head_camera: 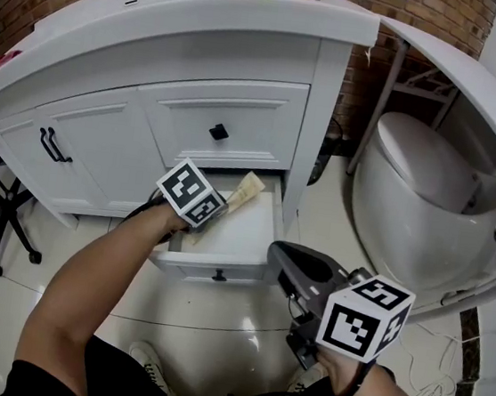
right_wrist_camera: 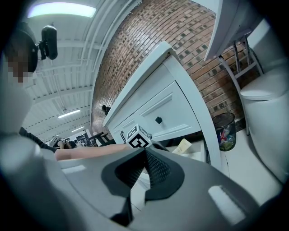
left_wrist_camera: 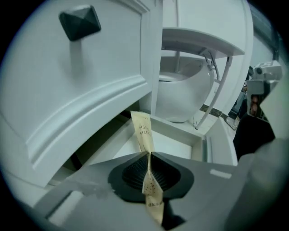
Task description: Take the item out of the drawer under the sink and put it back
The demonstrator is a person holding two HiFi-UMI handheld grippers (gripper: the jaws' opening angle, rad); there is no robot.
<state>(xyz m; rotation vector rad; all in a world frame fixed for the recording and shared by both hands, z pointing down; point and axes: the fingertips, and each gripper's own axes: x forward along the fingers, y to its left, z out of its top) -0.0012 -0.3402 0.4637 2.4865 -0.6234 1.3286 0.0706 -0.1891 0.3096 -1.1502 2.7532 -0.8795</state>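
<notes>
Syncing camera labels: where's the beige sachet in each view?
Head view: beige sachet at centre, angled up-right over the open drawer.
Left gripper view: sachet at centre, pinched edge-on in the left gripper, its top poking above the jaws.
Right gripper view: sachet small, right of centre, just under the closed upper drawer.
Shared landmark: black drawer knob, above the sachet in all three.

packet [left_wrist_camera: 142,131]: matt tan paper. drawer [head_camera: 241,237]: smooth white paint. toilet [head_camera: 420,189]: glossy ceramic. wall [right_wrist_camera: 149,40]: rough brick. knob [left_wrist_camera: 80,21]: matt black.
</notes>
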